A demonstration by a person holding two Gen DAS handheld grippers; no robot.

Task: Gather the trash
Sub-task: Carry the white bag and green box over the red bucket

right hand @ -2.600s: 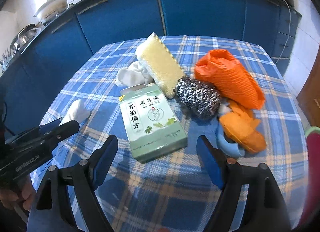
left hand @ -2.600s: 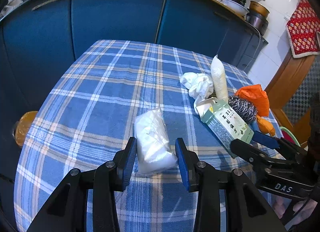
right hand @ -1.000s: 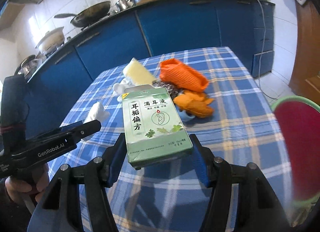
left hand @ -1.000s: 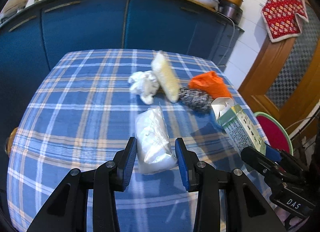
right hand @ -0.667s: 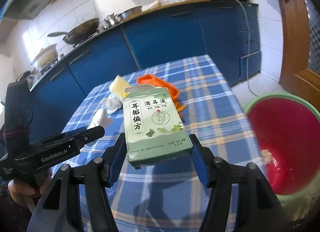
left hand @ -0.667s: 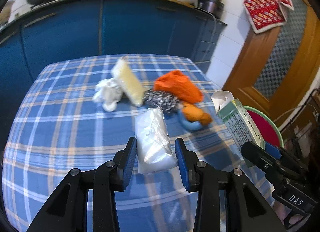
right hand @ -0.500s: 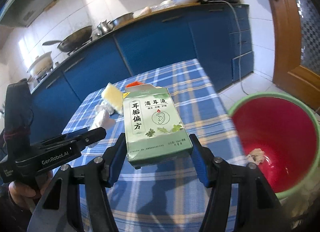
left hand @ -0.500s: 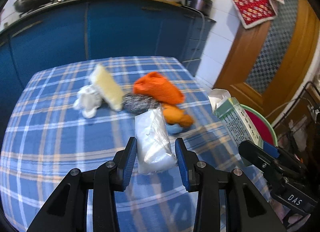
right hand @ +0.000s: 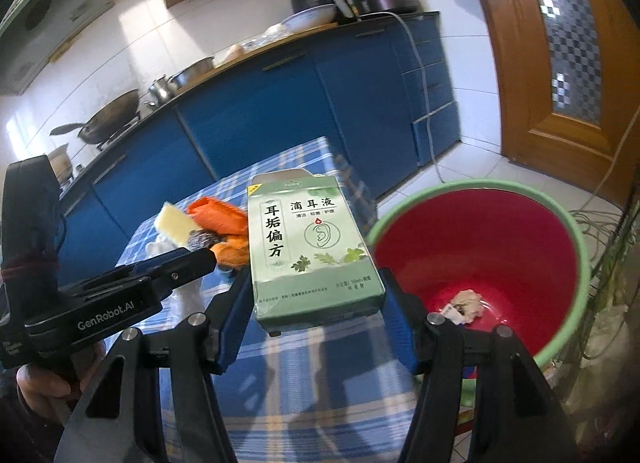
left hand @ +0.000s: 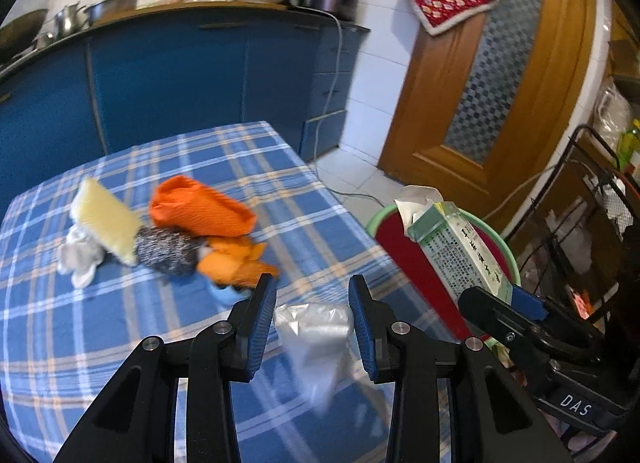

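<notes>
My left gripper (left hand: pixel 312 301) is shut on a clear plastic bag (left hand: pixel 316 331), which sags blurred below the blue pads above the table's right edge. My right gripper (right hand: pixel 316 283) is shut on a green and white medicine box (right hand: pixel 308 239), held upright with its top flap open. In the left wrist view the same box (left hand: pixel 456 247) hangs over a red bin with a green rim (left hand: pixel 376 219). The bin (right hand: pixel 480 231) stands on the floor beside the table and holds a small crumpled scrap (right hand: pixel 466 301). The left gripper (right hand: pixel 192 259) shows in a person's hand at lower left.
On the blue checked tablecloth (left hand: pixel 120 323) lie an orange net bag (left hand: pixel 200 211), a yellow sponge (left hand: pixel 106 219), a steel scourer (left hand: pixel 168 251), a white crumpled cloth (left hand: pixel 80 259) and orange peel (left hand: pixel 232 259). Blue cabinets (left hand: pixel 160 75) stand behind, a wooden door (left hand: pixel 480 95) and a wire rack (left hand: pixel 580 203) at right.
Both grippers have swung right, off the table's middle and toward the red bin, each keeping its load. The plastic bag now hangs lower between the left fingers. The bin fills more of the right view.
</notes>
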